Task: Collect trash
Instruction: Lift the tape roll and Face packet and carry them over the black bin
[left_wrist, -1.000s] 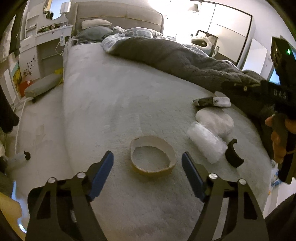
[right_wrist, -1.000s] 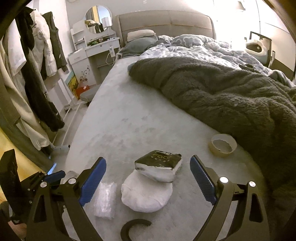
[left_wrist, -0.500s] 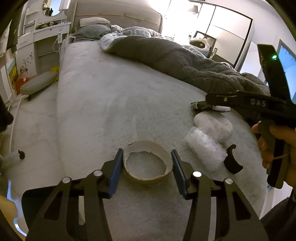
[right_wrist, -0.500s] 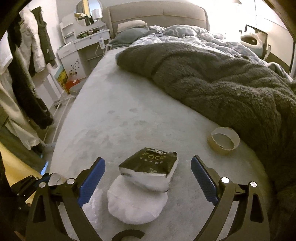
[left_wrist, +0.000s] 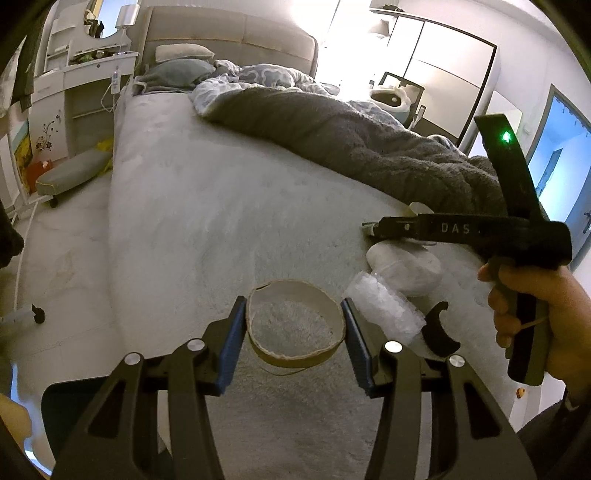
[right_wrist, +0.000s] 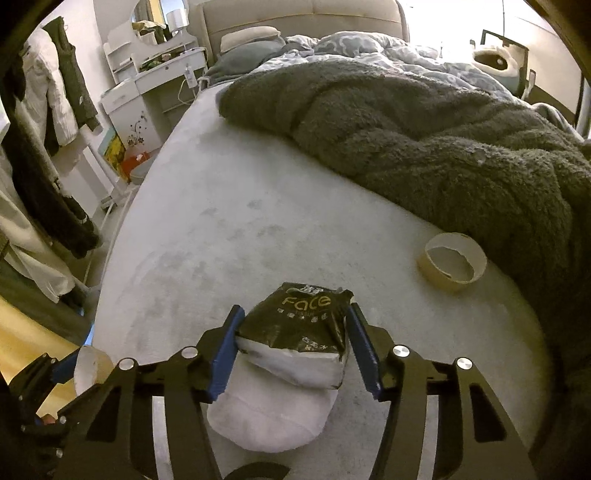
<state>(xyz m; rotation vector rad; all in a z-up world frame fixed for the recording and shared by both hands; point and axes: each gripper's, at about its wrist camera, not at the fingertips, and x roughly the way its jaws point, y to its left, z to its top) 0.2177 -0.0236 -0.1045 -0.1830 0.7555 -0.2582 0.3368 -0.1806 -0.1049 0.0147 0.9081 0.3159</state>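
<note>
The empty tape roll core, a cardboard ring lying flat on the grey bed cover, now sits squeezed between the blue pads of the left gripper; a second ago those jaws stood wide on either side of it, and they have since closed in until both pads press on the ring's outer wall. The dark tissue pack printed "Face" has gone the same way: half a second ago the right gripper straddled it with clear gaps, and its jaws have just been closing, so the pads now meet the pack's two sides. Both jaws stand partly closed, each stopped by the width of what it grips.

For the task this reads as two pieces of trash secured at once, though neither looks lifted yet: the ring rests on the cover and the pack lies on top of the white round pad beneath it.

Other litter is untaken. A crumpled clear plastic wrapper lies just beside the left gripper's right pad, a black curved piece next to that, and the right wrist view shows a second tape ring near the edge of the dark fleece blanket. A person's hand holds the right gripper's handle
</note>
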